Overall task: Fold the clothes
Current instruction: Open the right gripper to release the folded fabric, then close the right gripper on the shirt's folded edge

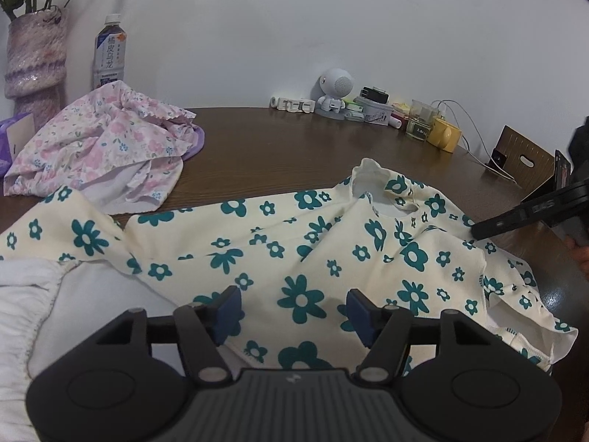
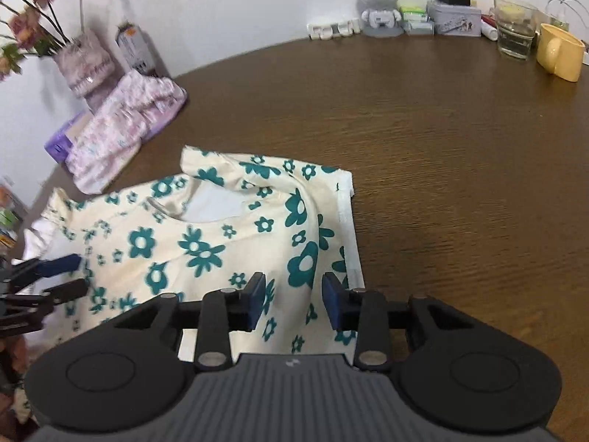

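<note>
My left tool (image 1: 294, 311) hangs low over the near hem of the cream top with green flowers (image 1: 331, 258), its blue pads standing wide apart with cloth under the gap and nothing pinched. My right tool (image 2: 293, 300) sits over the other side of the same garment, pads also apart, straddling a raised ridge of fabric without closing on it. I read both as poised at opposite edges so the top can be taken at two points and kept flat instead of bunching when it is turned over.

The top lies spread on the brown counter (image 2: 441, 147), neckline (image 2: 213, 206) toward the far side, a white inner layer showing there and at the near left, with wrinkles across the body. It is laid out but not a neat packet; whether any fold is already in it I cannot tell.

A pink floral garment (image 1: 103, 147) sits crumpled at the far left, apart from the top, next to a vase (image 1: 35, 62) and a bottle (image 1: 110, 51), presumably kept clear of the working space.
</note>
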Tool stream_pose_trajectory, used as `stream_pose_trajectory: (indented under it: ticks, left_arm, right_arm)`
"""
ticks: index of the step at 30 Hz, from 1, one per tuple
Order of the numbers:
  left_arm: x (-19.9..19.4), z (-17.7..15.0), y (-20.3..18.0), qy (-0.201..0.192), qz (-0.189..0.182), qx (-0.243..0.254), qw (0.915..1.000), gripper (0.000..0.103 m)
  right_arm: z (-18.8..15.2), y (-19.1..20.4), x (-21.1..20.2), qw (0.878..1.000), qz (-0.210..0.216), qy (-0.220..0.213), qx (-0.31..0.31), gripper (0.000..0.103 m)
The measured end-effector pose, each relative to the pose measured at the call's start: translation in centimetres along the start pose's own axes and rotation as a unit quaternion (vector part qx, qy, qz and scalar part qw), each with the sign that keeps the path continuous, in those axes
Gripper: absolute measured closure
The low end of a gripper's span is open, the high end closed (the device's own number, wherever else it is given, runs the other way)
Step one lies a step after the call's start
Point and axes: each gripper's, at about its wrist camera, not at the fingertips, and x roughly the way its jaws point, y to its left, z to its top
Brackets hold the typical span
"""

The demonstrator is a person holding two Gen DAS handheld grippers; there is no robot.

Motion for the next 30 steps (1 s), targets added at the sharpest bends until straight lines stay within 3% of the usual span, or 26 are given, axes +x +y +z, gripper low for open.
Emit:
stream_pose_trajectory:
  ticks: [9, 15, 18, 20, 21, 23, 26, 30]
  left_arm:
    - [0.2, -0.1, -0.8, 0.003, 0.009, 0.023, 0.9997, 0.035]
    - [0.3, -0.2, -1.1, 0.002, 0.014, 0.032, 0.9994, 0.034]
    - [0.4, -0.2, -1.3, 0.003, 0.018, 0.038, 0.9991, 0.033]
    - [0.4, -0.3, -1.5, 0.004, 0.019, 0.043, 0.9989, 0.032]
    - [0.4, -0.3, -1.5, 0.004, 0.019, 0.045, 0.9988, 0.031]
    - [0.4, -0.3, -1.5, 0.004, 0.020, 0.046, 0.9987, 0.031]
    - [0.4, -0.4, -1.5, 0.003, 0.020, 0.045, 0.9988, 0.031]
    - [0.4, -0.4, -1.5, 0.003, 0.019, 0.045, 0.9988, 0.030]
  right_arm:
    - [-3.2, 0.1, -1.2, 0.999, 0.015, 0.006, -0.052, 0.074]
    - [-4.3, -0.1, -1.5, 0.997, -0.002, -0.013, -0.072, 0.097]
    - [-4.8, 1.0, -2.3, 0.993, -0.038, -0.031, -0.107, 0.102]
    - [-4.8, 2.3, -2.9, 0.982, -0.089, -0.037, -0.161, 0.102]
    - [-4.8, 2.6, -3.0, 0.980, -0.093, -0.030, -0.176, 0.102]
    - [-4.8, 2.7, -2.7, 0.981, -0.088, -0.016, -0.174, 0.100]
    - [-4.4, 1.4, -3.2, 0.990, -0.064, -0.015, -0.123, 0.093]
    - [-4.8, -0.9, -4.3, 0.999, -0.015, -0.021, -0.039, 0.092]
